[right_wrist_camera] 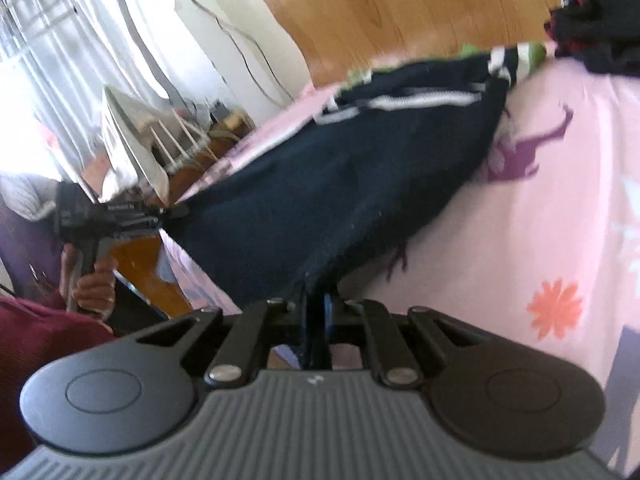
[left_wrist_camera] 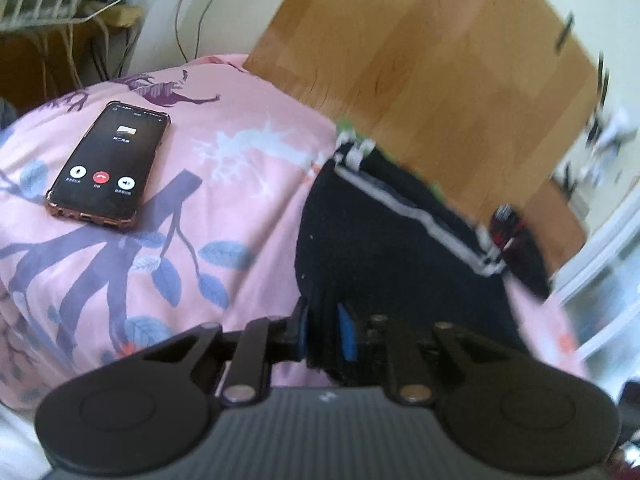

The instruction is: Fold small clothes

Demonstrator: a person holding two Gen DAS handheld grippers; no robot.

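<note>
Though phone [left_wrist_camera: 109, 164] shows call, text illegible.

I saw a small dark navy garment [right_wrist_camera: 320, 184] with white stripes and green trim, stretched taut above the pink bedspread [right_wrist_camera: 540, 208] by two near corners, its striped far edge toward the wooden floor; a second dark, red-trimmed piece [right_wrist_camera: 596, 40] lay bunched beyond it.
</note>
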